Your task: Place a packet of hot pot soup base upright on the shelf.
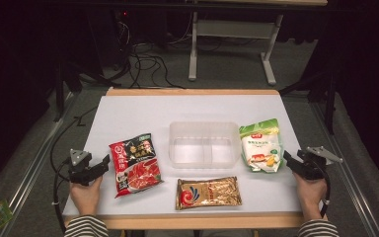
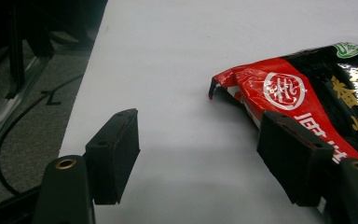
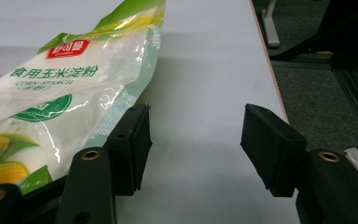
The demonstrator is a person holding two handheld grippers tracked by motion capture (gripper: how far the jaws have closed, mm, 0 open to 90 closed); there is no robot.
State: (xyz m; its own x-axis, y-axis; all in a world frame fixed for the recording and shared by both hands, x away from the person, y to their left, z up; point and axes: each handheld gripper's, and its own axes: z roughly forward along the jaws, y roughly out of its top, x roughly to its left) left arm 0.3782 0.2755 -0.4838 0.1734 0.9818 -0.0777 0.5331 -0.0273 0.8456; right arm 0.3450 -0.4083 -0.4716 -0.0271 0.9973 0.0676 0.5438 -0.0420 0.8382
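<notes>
The left gripper [image 1: 100, 165] is sitting at the near left edge of the white table [image 1: 128, 111], its jaws standing wide apart with nothing between them but bare tabletop. Just off its right jaw, a red and black packet [image 2: 307, 100] is lying flat, close beside the jaw though I cannot tell whether the two are touching. The packet's near corner is curling up slightly, and a white round logo and white lettering are showing on its red band, with gold characters on the black part.

The right gripper [image 1: 289, 161] is resting at the near right edge, jaws likewise spread wide and holding nothing. Just off its left jaw, a corn starch bag [image 3: 51, 102] is lying flat; its edge is running up to that jaw, but contact cannot be told. The bag is clear and glossy with a green top, a red label, green print and a picture of corn cobs, white powder showing through.

Between the two grippers, further in, a clear tub [image 1: 204, 143] with a divider is standing open. A gold sachet [image 1: 208, 192] is lying nearer the person than the tub, well apart from both grippers.
</notes>
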